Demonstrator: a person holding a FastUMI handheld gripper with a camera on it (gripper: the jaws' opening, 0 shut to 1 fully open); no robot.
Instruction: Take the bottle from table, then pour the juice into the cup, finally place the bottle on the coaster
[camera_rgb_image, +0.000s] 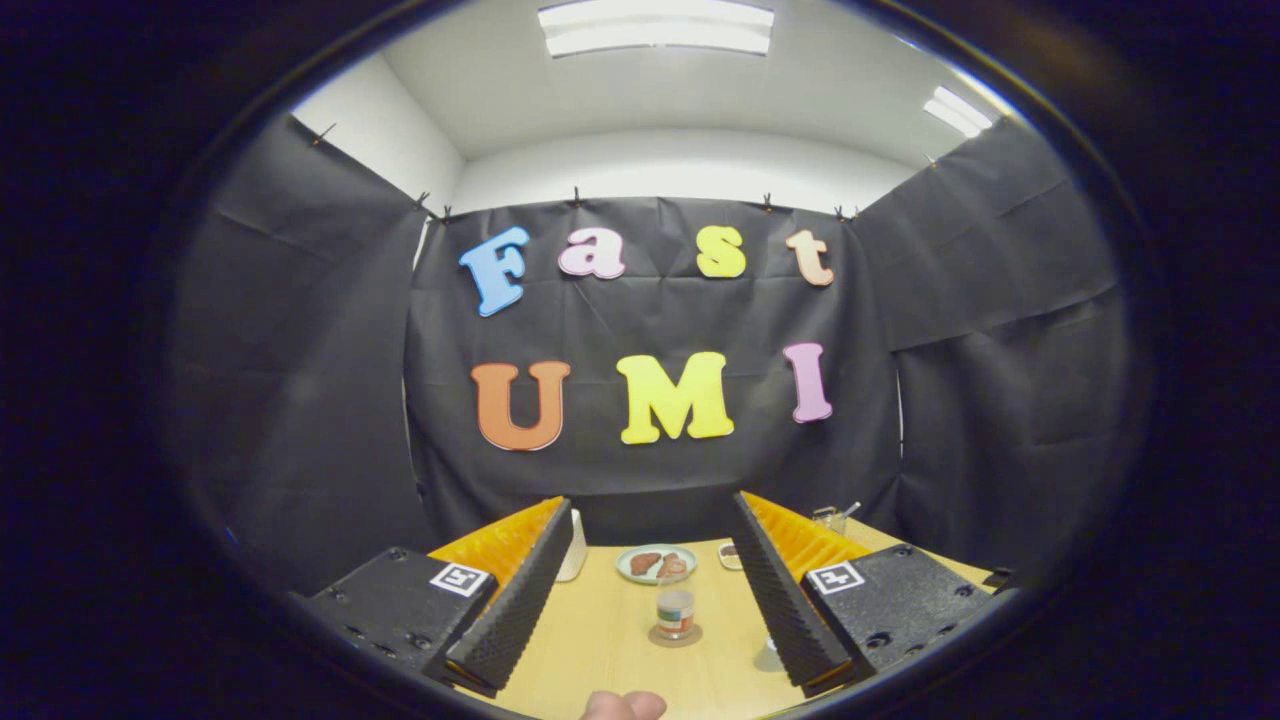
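My gripper is open, held above the wooden table, with nothing between its two orange-backed fingers. Ahead and below, in the gap between them, a small clear container with reddish juice, apparently the bottle, stands upright on a round brown coaster. A clear glass object, perhaps the cup, sits close against the inner side of the right finger and is partly hidden by it.
Beyond the bottle lies a pale plate holding brown food, with a small dish to its right. A white object peeks out behind the left finger. A glass with a stick in it stands beyond the right finger. A person's fingertip shows nearest me.
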